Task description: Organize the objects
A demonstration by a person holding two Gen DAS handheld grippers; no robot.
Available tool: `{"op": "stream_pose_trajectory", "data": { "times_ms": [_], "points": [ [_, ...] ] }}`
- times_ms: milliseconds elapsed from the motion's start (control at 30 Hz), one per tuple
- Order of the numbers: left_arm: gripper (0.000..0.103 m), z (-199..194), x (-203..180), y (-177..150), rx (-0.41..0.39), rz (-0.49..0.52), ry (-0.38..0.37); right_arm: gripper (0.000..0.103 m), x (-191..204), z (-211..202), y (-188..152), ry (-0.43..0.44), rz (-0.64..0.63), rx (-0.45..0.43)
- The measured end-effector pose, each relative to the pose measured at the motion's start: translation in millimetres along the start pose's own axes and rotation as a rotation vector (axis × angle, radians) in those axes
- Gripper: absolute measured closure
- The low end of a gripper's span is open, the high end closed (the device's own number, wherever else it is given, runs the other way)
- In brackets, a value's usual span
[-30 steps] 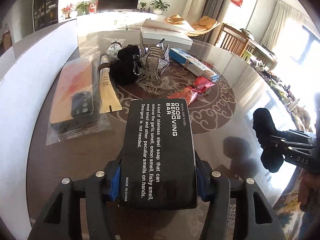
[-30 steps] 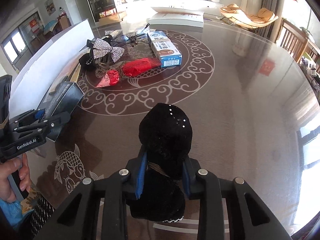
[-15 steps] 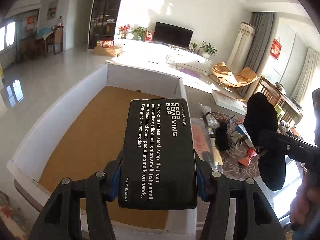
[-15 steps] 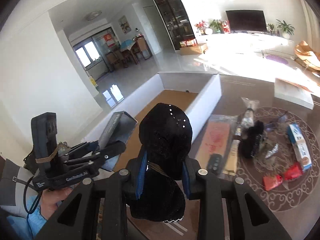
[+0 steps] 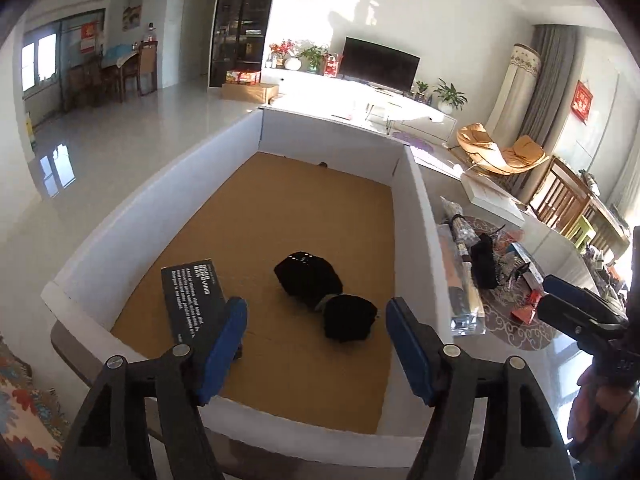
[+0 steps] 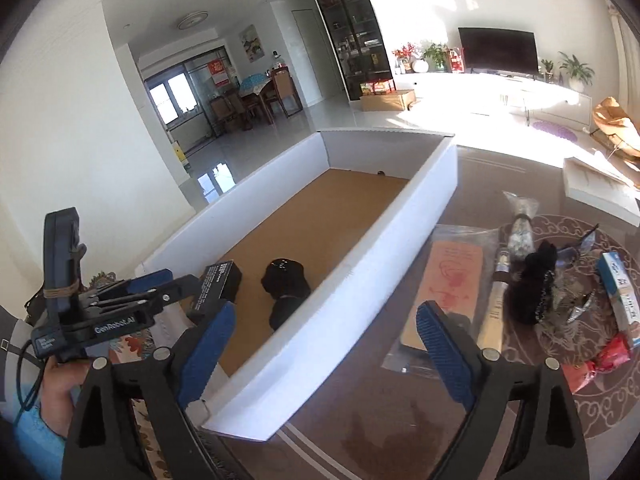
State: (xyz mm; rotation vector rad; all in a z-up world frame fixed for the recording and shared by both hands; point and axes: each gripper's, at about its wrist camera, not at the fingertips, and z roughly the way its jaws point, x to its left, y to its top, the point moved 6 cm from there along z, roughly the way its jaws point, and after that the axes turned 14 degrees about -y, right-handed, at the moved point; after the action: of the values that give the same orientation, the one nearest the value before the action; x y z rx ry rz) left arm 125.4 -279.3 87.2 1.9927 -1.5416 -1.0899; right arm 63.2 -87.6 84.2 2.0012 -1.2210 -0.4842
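Both carried items, black box (image 5: 192, 304) and black pouch (image 5: 320, 292), are now lying in the white bin (image 5: 348, 136), with left gripper (image 5: 316, 344) and right gripper (image 6: 324, 344) jaws opening, empty, freeing them for more clutter

White-walled box (image 5: 416, 216) with brown cardboard floor sits on the desk edge. Inside: flat black soap box (image 5: 192, 300) with white print, lying face up near the left wall; black velvet pouch (image 5: 320, 292) lying on its side mid-floor, just right of it, apart. More items (image 6: 532, 292) remain piled on the desk beside the box.
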Motion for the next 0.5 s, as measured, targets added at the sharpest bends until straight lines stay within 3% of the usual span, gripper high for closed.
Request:
{"op": "stream_pose_trajectory", "data": {
  "times_ms": [100,167,233,367,500],
  "points": [
    [0.026,5.0,-77.1,-12.7,0.028,0.090,-0.160,0.005,-75.3,-5.5,-44.6,-0.181,0.020,0.028],
    [0.008,17.8,-126.5,-29.6,0.067,0.140,-0.258,0.005,-130.5,-5.3,-74.0,-0.301,0.049,0.094],
    [0.006,41.4,-163.8,-50.7,0.116,0.186,-0.308,0.005,-178.0,-7.5,-102.5,-0.375,0.110,0.151],
    [0.006,108.0,-206.5,-95.4,0.239,0.244,-0.272,0.005,-242.3,-2.0,-138.2,-0.469,0.185,0.225],
    [0.006,163.2,-220.5,-107.6,0.278,0.268,-0.226,0.005,-259.1,8.5,-140.9,-0.510,0.190,0.252]
  ]
}}
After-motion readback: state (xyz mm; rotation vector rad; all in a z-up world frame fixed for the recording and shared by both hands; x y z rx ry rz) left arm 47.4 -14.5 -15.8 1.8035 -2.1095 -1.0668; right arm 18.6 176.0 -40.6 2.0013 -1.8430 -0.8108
